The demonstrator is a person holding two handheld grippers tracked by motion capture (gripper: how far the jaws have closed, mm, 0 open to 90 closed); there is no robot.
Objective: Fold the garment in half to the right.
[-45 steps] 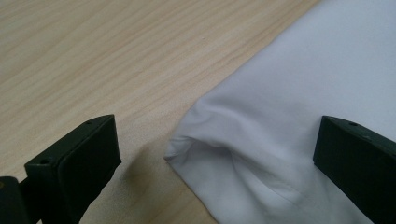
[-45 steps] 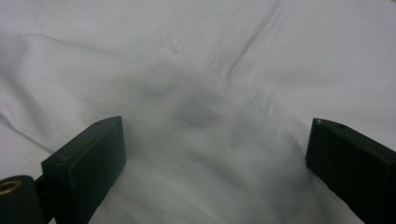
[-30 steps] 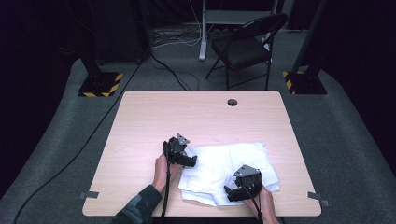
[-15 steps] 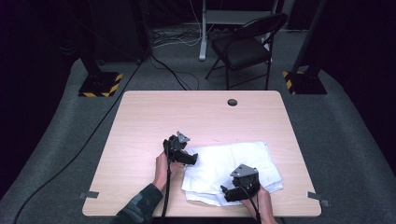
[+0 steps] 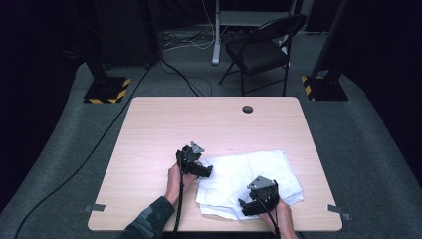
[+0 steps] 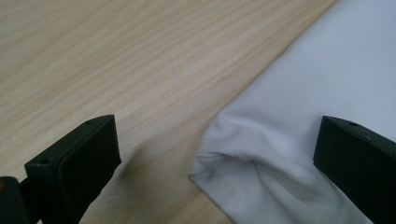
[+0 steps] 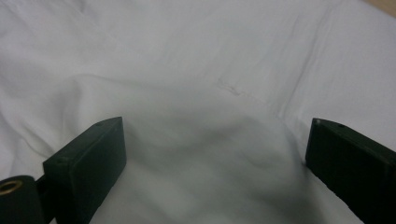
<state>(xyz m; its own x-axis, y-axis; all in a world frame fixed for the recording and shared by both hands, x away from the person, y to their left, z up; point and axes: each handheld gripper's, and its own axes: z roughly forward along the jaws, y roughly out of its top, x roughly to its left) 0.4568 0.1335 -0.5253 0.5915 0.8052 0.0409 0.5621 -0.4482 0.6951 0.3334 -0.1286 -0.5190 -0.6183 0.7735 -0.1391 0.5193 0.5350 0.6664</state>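
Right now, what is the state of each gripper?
Left gripper: open, at the white cloth corner.
Right gripper: open, over the cloth.

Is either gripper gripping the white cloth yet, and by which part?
Nothing is held. The left gripper is open astride a corner of the white cloth; the right gripper is open over its middle.

Table (image 5: 164,129) brightly lit from above amid dark surroundings; close views soft, tongs casting faint blurred shadows.
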